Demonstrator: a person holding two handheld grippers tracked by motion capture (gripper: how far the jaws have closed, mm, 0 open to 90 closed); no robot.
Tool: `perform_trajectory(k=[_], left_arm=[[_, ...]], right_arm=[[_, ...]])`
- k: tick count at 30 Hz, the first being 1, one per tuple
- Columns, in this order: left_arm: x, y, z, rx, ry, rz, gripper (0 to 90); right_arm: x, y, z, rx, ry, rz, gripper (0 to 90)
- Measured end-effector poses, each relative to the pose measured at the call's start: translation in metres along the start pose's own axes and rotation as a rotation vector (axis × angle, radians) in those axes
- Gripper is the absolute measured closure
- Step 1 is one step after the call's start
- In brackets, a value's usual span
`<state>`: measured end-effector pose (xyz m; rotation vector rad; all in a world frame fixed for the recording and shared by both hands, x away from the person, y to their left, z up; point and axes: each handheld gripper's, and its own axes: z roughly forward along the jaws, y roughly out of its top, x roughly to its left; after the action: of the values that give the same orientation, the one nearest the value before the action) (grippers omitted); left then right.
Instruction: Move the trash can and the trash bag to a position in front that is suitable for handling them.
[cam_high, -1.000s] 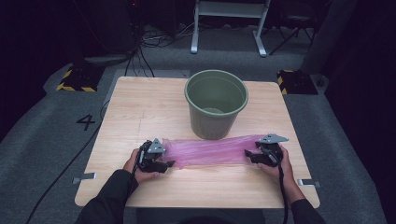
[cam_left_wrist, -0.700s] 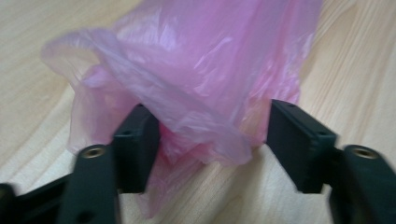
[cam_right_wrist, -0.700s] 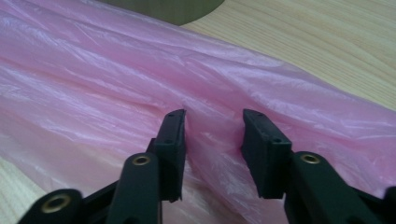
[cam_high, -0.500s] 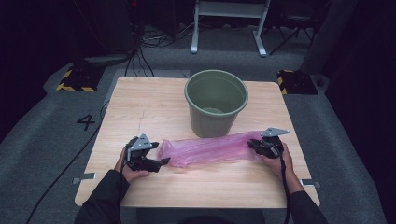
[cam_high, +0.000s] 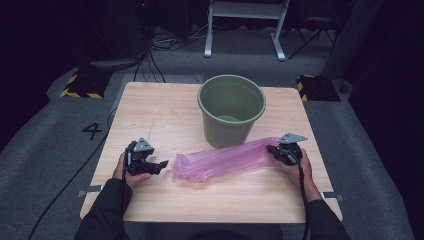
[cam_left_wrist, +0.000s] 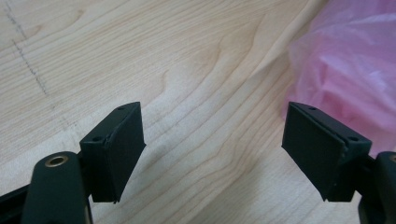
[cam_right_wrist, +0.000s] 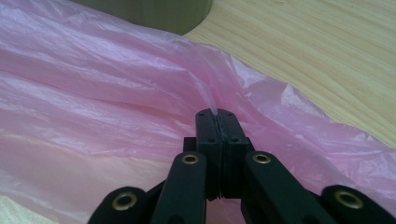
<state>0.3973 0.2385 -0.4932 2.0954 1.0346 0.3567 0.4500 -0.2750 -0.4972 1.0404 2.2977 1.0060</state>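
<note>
1. Jaws on the left gripper stand wide apart with nothing but bare wood between them; they have just been opening. It sits on the left part of the table, just short of the pink plastic bag, whose open, crumpled end lies right beside one pad.
2. Middle of the table: the bag lies flat and stretched out in front of the green bucket, its far side close against the bucket's base.
3. Over on the right, the right gripper has just been closing, and its jaws now pinch a thin fold of the bag.
4. Handling, as I judge it: the bag looks feather-light, limp and slick, so it will sag, cling and slide rather than hold a shape. A hard tug could stretch or tear the film.
5. Best hold, I think: a gathered fold at the loose left end, opposite the right-hand pinch, so the mouth can be spread over the bucket rim.
</note>
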Motion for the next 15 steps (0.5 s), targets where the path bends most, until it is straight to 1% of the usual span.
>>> perform_trajectory(k=[3, 5, 7, 9, 12, 14, 15], left_arm=[[0.004, -0.003, 0.001, 0.018, -0.002, -0.010, 19.7], [0.005, -0.005, 0.003, 0.042, 0.013, -0.006, 19.0], [0.005, -0.006, 0.004, 0.034, 0.018, 0.001, 18.9], [0.005, -0.007, 0.004, 0.033, 0.020, 0.013, 18.9], [0.004, -0.008, 0.006, 0.025, 0.041, 0.034, 18.7], [0.001, -0.008, 0.007, 0.033, 0.059, 0.054, 17.0], [0.001, -0.008, 0.007, 0.035, 0.058, 0.051, 16.7]], right_arm=[[-0.001, 0.000, -0.002, -0.018, 0.001, -0.008, 89.9], [-0.001, 0.000, -0.004, -0.030, -0.002, -0.011, 89.9], [0.000, 0.001, -0.006, -0.042, -0.001, -0.019, 90.0], [0.001, 0.002, -0.009, -0.053, -0.009, -0.038, 89.9], [0.001, 0.004, -0.014, -0.085, -0.014, -0.043, 90.0], [0.002, 0.006, -0.019, -0.109, -0.020, -0.052, 90.0], [0.002, 0.006, -0.020, -0.118, -0.021, -0.053, 90.0]])
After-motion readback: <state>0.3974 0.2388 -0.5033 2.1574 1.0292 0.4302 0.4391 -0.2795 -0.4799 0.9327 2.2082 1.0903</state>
